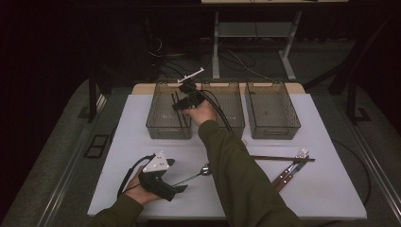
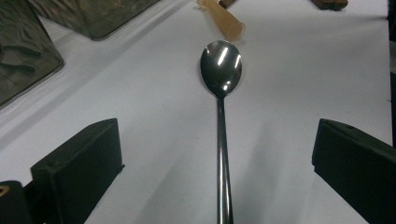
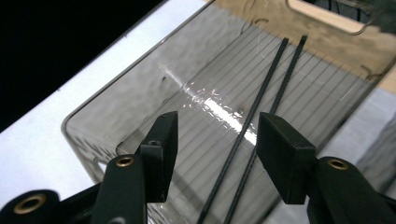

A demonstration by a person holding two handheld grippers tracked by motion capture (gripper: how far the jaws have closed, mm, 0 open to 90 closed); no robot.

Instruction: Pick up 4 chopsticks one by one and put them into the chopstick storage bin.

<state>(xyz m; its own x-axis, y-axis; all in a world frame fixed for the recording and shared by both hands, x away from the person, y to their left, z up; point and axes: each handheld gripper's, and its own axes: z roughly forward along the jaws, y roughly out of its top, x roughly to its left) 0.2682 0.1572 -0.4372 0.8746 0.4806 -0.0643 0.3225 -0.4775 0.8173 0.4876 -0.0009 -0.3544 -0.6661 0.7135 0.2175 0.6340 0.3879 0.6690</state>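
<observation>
Two black chopsticks (image 3: 268, 95) lie side by side on the floor of the left clear bin (image 3: 140, 88), also seen from above as the bin (image 1: 156, 124) at the back of the table. My right gripper (image 3: 217, 140) hovers over this bin (image 1: 182, 103), jaws apart and gripping nothing; the chopsticks lie well below them. Near the front edge a steel spoon (image 2: 221, 70) lies flat, bowl pointing away. My left gripper (image 2: 217, 158) rests low on the table (image 1: 179, 188), open, with the spoon's handle (image 1: 189, 178) running between its jaws and touching neither.
A middle bin (image 1: 231, 124) and a right bin (image 1: 273, 113) stand beside the left one. A dark chopstick (image 1: 283, 159) and wooden-handled cutlery (image 1: 287, 174) lie at the front right. A beige rod end (image 2: 224, 21) lies just beyond the spoon's bowl.
</observation>
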